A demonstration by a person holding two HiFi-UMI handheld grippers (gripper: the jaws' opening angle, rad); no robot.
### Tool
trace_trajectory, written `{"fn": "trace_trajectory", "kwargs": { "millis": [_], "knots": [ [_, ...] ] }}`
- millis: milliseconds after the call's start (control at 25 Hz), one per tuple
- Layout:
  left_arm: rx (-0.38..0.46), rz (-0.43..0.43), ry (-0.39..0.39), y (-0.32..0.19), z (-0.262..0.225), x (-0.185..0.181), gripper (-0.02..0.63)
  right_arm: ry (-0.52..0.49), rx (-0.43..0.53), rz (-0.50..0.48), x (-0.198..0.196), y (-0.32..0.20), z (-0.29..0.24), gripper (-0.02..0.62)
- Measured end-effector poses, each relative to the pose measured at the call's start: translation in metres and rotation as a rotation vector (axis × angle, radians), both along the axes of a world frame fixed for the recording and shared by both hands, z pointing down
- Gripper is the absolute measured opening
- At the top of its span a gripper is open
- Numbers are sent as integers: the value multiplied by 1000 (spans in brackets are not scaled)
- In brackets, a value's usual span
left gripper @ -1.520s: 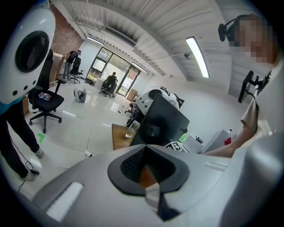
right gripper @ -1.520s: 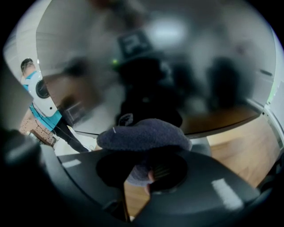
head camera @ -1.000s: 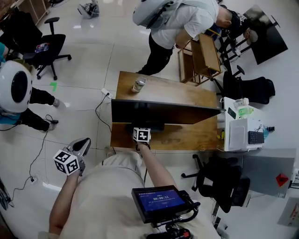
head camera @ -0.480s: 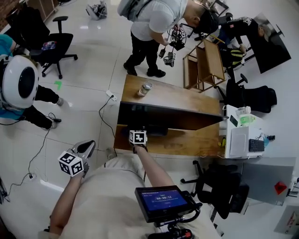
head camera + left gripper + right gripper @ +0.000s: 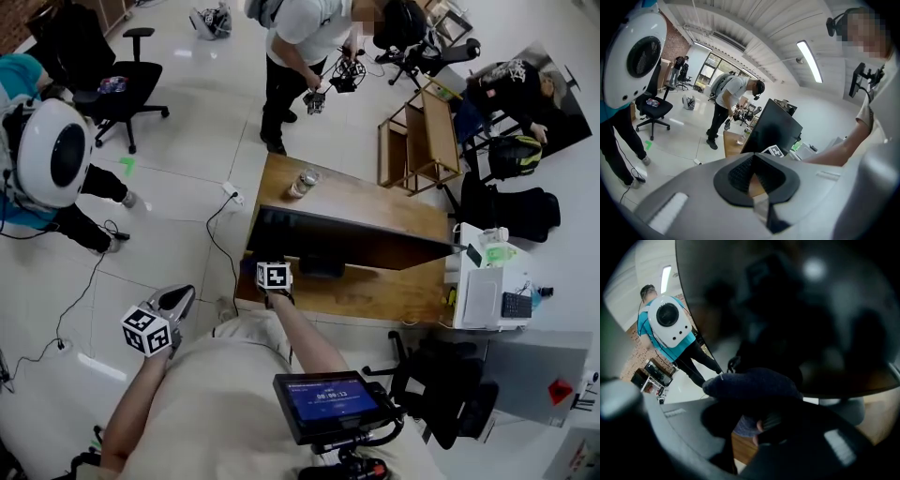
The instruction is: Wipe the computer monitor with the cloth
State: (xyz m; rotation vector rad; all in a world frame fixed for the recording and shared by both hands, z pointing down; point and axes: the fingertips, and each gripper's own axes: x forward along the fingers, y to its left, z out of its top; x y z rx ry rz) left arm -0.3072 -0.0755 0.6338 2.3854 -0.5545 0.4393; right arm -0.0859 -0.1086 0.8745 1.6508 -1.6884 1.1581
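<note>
Nearest is a small screen [image 5: 328,401] glowing blue, mounted at the chest of the person holding the grippers. To the left and low, well apart from the desk, the left gripper [image 5: 176,296] hangs over the white floor. Its jaws are closed together with nothing caught between them.

The person's right arm reaches forward to the near left corner of the wooden desk [image 5: 375,291]. There the right gripper [image 5: 750,420] is clenched on the cloth [image 5: 754,383], a dark blue wad bulging out past the jaws. The cloth is held up at the lower left part of the monitor [image 5: 347,239], a wide black panel standing across the desk with its dark screen facing the person. From here I can't tell whether the cloth actually touches the glass.

To the right of the desk's near edge stands a black office chair [image 5: 450,375], and a white side unit [image 5: 487,286] sits just beside the desk's right end. Behind the monitor, on the far left of the desk, a clear bottle [image 5: 302,183] stands upright.

On the floor at the left, someone wears a round white backpack [image 5: 52,150]. Beyond the desk, another person in a white T-shirt [image 5: 309,28] stands holding some gear.
</note>
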Motion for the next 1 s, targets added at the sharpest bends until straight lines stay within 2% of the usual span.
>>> {"fn": "trace_trajectory", "kwargs": {
  "millis": [360,720,1000],
  "knots": [
    [-1,-31,-1,0,2,-14,3,-29,-14,-37,-24,-6,3,84],
    [-6,-58,13,-5,4,-23,3,-12,-13,-72,-37,-16,0,84],
    [0,-54,32,-9,3,-17,3,-63,29,-49,-43,-20,-15,84]
  ]
}}
